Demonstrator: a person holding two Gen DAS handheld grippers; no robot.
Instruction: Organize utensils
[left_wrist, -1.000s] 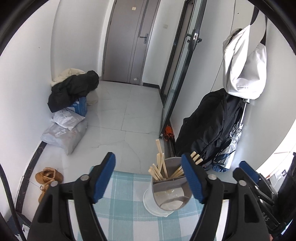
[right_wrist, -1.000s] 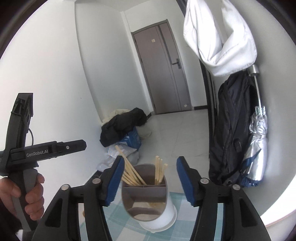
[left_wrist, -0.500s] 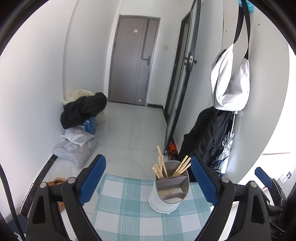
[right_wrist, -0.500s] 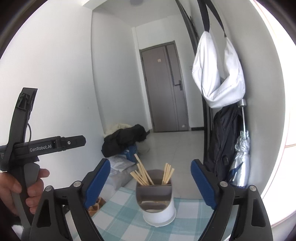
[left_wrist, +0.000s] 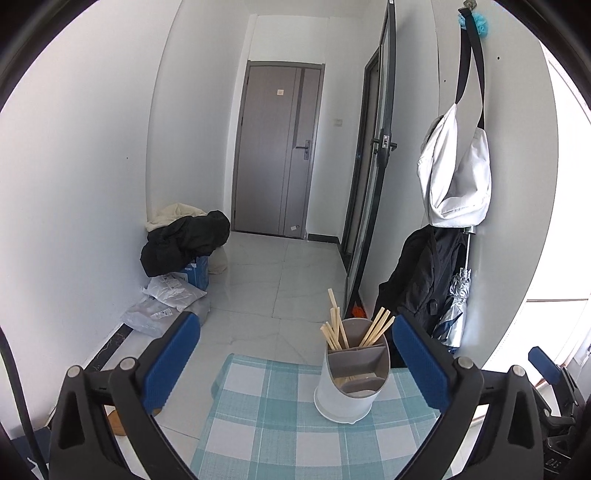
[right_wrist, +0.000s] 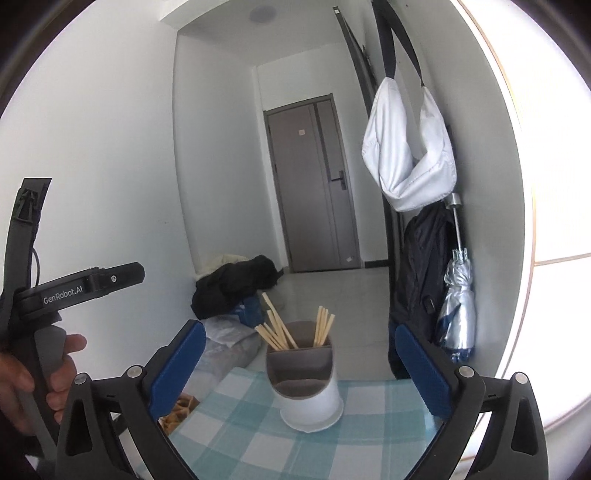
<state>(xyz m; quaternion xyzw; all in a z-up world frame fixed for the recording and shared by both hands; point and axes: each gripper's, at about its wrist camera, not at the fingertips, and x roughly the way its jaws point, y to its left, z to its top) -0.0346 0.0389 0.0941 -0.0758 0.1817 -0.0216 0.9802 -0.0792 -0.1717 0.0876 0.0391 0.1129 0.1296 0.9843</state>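
1. table (left_wrist: 280, 435): checked cloth, utensil holder (left_wrist: 352, 384) now farther from both cameras.
2. left tool (left_wrist: 295, 363) and right tool (right_wrist: 299, 369): jaws just opened wide, released, empty.
3. chopsticks (left_wrist: 336, 328) stand sorted in the holder; task looks nearly done.

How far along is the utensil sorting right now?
Done, it seems: the chopsticks stand in two bundles in the back compartments of the utensil holder, which sits upright on the checked cloth. In hand: nothing. The left tongs and right tongs have just been opening, with nothing pinched. Left: no loose utensils show on the cloth; the front compartments look empty.
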